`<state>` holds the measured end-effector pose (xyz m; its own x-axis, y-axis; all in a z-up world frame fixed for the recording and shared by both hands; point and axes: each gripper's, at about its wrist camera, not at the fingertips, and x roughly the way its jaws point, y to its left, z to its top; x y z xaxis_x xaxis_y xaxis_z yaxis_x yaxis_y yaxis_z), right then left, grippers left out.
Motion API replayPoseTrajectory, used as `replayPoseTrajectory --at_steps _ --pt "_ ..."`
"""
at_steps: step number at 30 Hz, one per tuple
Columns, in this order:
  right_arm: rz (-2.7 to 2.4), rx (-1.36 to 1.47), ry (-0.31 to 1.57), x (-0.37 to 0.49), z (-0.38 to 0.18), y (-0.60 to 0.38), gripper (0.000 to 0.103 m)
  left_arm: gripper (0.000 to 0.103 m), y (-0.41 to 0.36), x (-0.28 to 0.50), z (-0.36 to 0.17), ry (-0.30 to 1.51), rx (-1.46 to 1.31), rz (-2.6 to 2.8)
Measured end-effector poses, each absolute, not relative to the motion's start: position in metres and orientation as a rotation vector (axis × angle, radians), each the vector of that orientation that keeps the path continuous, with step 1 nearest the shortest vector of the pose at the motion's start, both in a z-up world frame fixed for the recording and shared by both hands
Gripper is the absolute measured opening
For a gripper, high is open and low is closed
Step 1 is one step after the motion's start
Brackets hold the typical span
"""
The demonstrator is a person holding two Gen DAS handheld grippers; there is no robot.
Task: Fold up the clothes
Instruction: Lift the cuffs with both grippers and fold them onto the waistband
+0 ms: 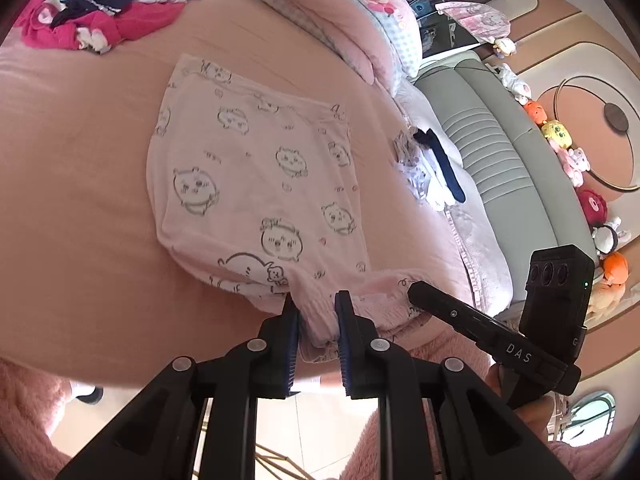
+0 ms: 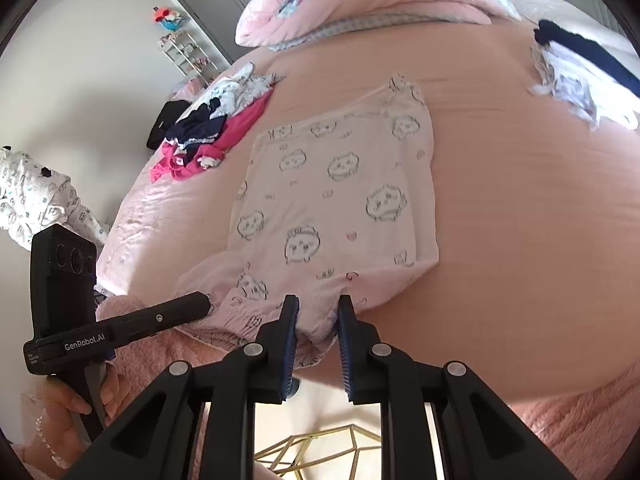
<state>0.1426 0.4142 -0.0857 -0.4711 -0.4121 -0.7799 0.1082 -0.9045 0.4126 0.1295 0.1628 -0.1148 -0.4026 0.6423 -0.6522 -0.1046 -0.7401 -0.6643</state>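
A pale pink garment (image 1: 256, 176) printed with cartoon animals lies flat on the pink bed sheet (image 1: 80, 200); its gathered waistband hangs over the near bed edge. My left gripper (image 1: 316, 306) is shut on a bunch of that waistband. My right gripper (image 2: 318, 308) pinches the same waistband further right, and its finger also shows in the left wrist view (image 1: 420, 290). In the right wrist view the garment (image 2: 340, 184) stretches away from the fingers, and the left gripper (image 2: 200, 302) sits at the hem's left end.
A heap of pink, navy and white clothes (image 1: 92, 4) (image 2: 208, 128) lies at the far corner. A rolled quilt (image 1: 360, 12) (image 2: 360, 0) borders the bed. A small stack with a navy item (image 1: 432, 168) (image 2: 572, 80) sits near the grey headboard (image 1: 500, 152). Plush toys (image 1: 560, 132) line the wall.
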Motion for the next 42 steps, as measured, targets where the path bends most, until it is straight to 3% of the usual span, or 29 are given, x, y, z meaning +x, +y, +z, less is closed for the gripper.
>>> replayPoseTrajectory --at_steps 20,29,36,39,41,42 --pt "-2.436 1.428 -0.615 -0.058 -0.111 0.438 0.017 0.015 0.139 -0.049 -0.145 -0.954 -1.33 2.204" --pt "-2.437 1.47 -0.651 -0.088 -0.15 0.445 0.017 0.015 0.132 -0.063 -0.172 -1.063 -1.357 2.182" --pt "-2.48 1.411 -0.618 -0.114 -0.138 0.443 0.018 0.016 0.124 -0.081 -0.184 -1.17 -1.364 2.196" --pt "-2.473 1.442 -0.602 -0.126 -0.138 0.444 0.018 0.027 0.119 -0.081 -0.189 -1.203 -1.406 2.149" --pt "-2.468 1.416 -0.552 -0.115 -0.128 0.445 0.018 0.054 0.117 -0.075 -0.178 -1.119 -1.383 2.2" --pt "-2.485 1.409 -0.486 -0.106 -0.122 0.443 0.02 0.059 0.117 -0.071 -0.171 -1.041 -1.371 2.247"
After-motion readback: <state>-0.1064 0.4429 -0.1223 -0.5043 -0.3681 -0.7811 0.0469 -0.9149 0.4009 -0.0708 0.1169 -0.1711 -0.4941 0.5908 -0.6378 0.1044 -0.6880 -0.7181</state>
